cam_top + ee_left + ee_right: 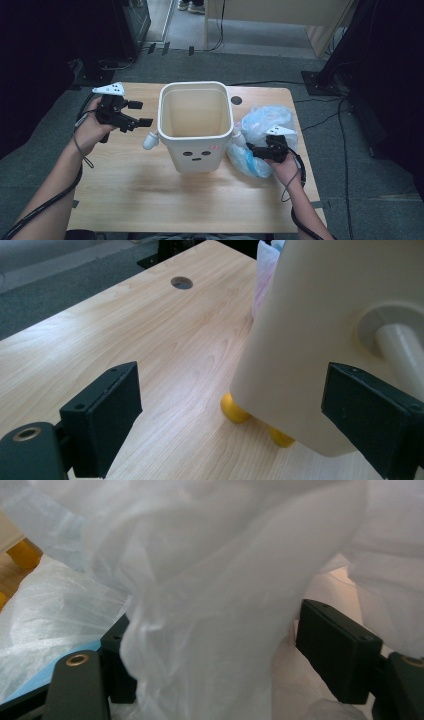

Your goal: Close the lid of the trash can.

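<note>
A cream bin (pixel 196 125) with a drawn face and an empty inside stands mid-table on yellow feet (pixel 234 410). My left gripper (pixel 141 113) hangs open just left of it, level with its stubby side arm (pixel 150 140). In the left gripper view the jaws (pixel 232 390) stand wide, with the bin's lower corner (pixel 310 340) and bare table between them. A crumpled translucent plastic bag (pixel 265 122) lies against the bin's right side. My right gripper (pixel 252 148) is pushed into it. Bag film (pixel 215 555) drapes between the wide jaws (pixel 212 635), and no squeeze is visible.
The wooden table (pixel 130 190) has a cable hole (pixel 236 100) behind the bin, also visible as a hole (pixel 181 283) in the left gripper view. Grey carpet surrounds the table, with black stands and cables (pixel 330 80) at the back right.
</note>
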Tool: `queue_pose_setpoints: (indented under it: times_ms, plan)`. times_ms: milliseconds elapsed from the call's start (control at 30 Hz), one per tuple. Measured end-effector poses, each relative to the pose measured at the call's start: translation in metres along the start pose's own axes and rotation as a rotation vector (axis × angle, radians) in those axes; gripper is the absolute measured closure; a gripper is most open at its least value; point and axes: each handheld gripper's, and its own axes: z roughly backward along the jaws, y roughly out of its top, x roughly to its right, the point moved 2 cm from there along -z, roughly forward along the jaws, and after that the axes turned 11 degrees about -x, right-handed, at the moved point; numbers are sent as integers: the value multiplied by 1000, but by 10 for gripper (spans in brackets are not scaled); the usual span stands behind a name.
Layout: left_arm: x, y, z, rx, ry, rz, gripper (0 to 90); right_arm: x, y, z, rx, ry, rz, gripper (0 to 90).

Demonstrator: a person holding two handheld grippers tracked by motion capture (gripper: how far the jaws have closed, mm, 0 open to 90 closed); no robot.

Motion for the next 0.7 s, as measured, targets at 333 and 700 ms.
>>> queue_pose_setpoints:
  times_ms: [333, 700]
  plan:
    - [-1, -17, -13, 17, -10, 6, 86, 0, 0, 0, -1, 0, -1, 264]
    - [1, -40, -28, 25, -19, -6, 86, 0, 0, 0, -2, 0, 0, 264]
